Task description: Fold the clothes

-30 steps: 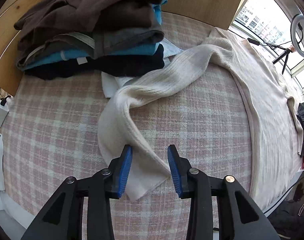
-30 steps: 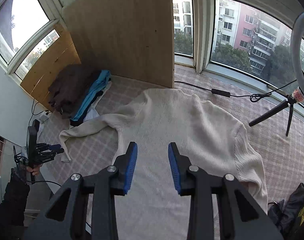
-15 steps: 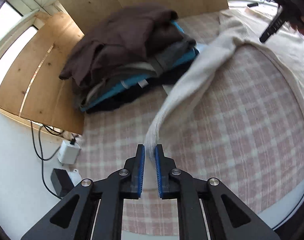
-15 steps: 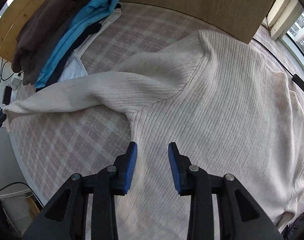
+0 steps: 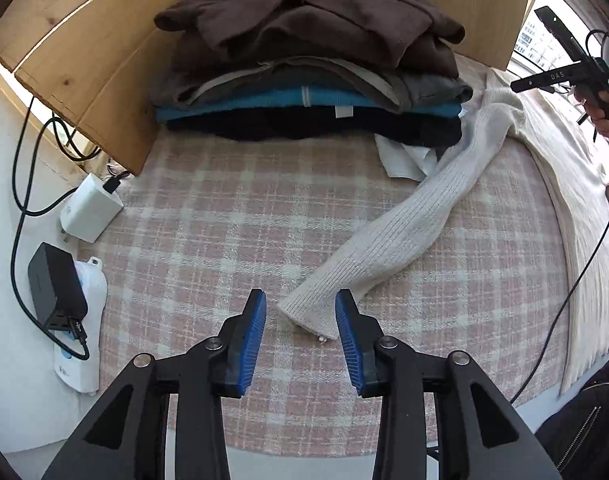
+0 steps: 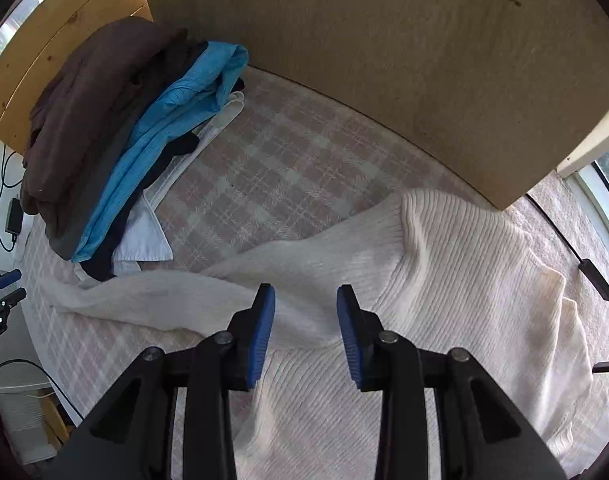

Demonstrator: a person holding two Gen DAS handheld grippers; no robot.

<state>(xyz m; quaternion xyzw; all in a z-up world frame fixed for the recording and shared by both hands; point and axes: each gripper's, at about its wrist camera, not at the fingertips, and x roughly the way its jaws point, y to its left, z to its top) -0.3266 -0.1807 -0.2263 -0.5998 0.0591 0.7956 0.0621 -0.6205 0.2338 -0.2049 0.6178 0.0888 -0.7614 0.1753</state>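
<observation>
Left gripper (image 5: 300, 334) pointed steeply down over the plaid cover (image 5: 232, 216). Jaws were opening, blue pads apart; the sleeve cuff (image 5: 310, 314) of the cream sweater (image 5: 428, 208) lay flat on the cover between the fingertips, not pinched. Released, holding nothing.

In the left wrist view the sleeve ran from the cuff near 6 o'clock up toward 2 o'clock, where it met the sweater body at the right edge. It passed just beside the stack of folded clothes (image 5: 312, 72) at 12 o'clock: brown on top, then grey, blue and black, with a white piece (image 5: 404, 160) sticking out underneath at the stack's right corner. The stack sat against the wooden panels (image 5: 84, 64).

At 9 o'clock, off the cover's edge: a white charger (image 5: 90, 212) and a black adapter (image 5: 54, 288) with cables. At 3 o'clock the right gripper's body and the hand (image 5: 596, 112) holding it showed at the frame edge.

Right gripper (image 6: 306, 330) also pointed steeply down, over the sweater (image 6: 464, 280) near where the sleeve joins the body. Fingers were parted, nothing between the pads; whether the tips touched the knit I couldn't tell. Not gripping.

In the right wrist view the sweater body filled 3 to 6 o'clock, collar (image 6: 428, 208) toward 1 o'clock by the wooden board (image 6: 384, 60), and the sleeve stretched out to 9 o'clock. The stack (image 6: 116, 140) sat at 10 o'clock. The left gripper's fingertips (image 6: 8, 278) showed at the 9 o'clock edge.
</observation>
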